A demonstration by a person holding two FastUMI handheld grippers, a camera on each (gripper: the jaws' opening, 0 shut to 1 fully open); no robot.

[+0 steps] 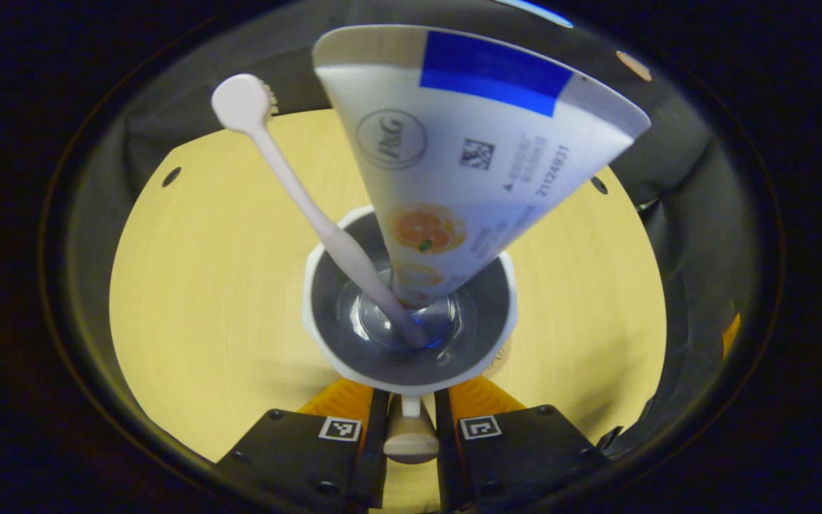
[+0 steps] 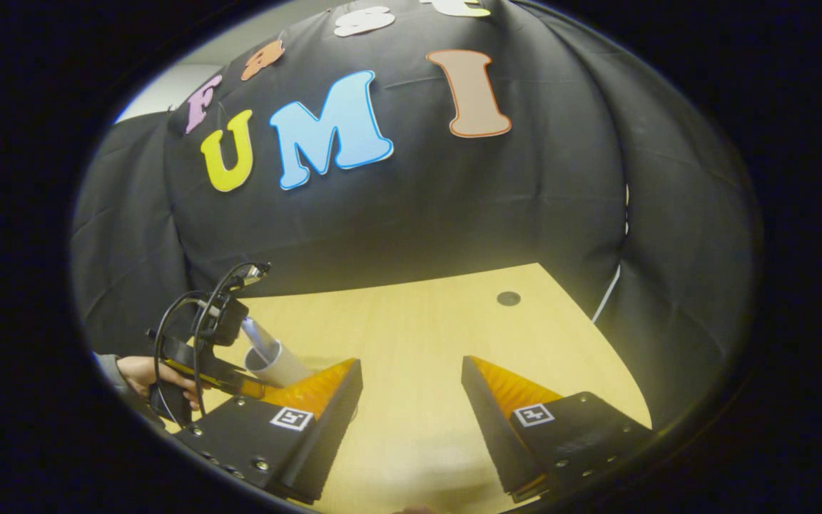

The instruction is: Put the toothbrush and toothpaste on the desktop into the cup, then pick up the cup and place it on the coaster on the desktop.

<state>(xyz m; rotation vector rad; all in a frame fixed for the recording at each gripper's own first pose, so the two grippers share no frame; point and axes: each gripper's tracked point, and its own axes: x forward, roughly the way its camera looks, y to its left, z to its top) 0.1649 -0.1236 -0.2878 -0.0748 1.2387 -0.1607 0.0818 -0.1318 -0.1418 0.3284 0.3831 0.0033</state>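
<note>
Your left claw (image 1: 411,428) pinches the cup (image 1: 411,300) by its handle, toothbrush (image 1: 297,193) leaning toward eleven o'clock and toothpaste (image 1: 475,157) toward one, so any tilt over the tabletop (image 1: 204,300) may spill them, while your right claw (image 2: 411,400) hangs wide open.

One cup (image 1: 409,314), white outside and grey inside. In it stand one toothbrush (image 1: 311,207) and one toothpaste tube (image 1: 468,157). Two claws: the left claw (image 1: 411,428) at the cup's handle, also seen in the right gripper view, and the right claw (image 2: 411,400). One hand (image 2: 141,375). One desk (image 2: 418,321), with three dark round holes counted near its edges.
</note>
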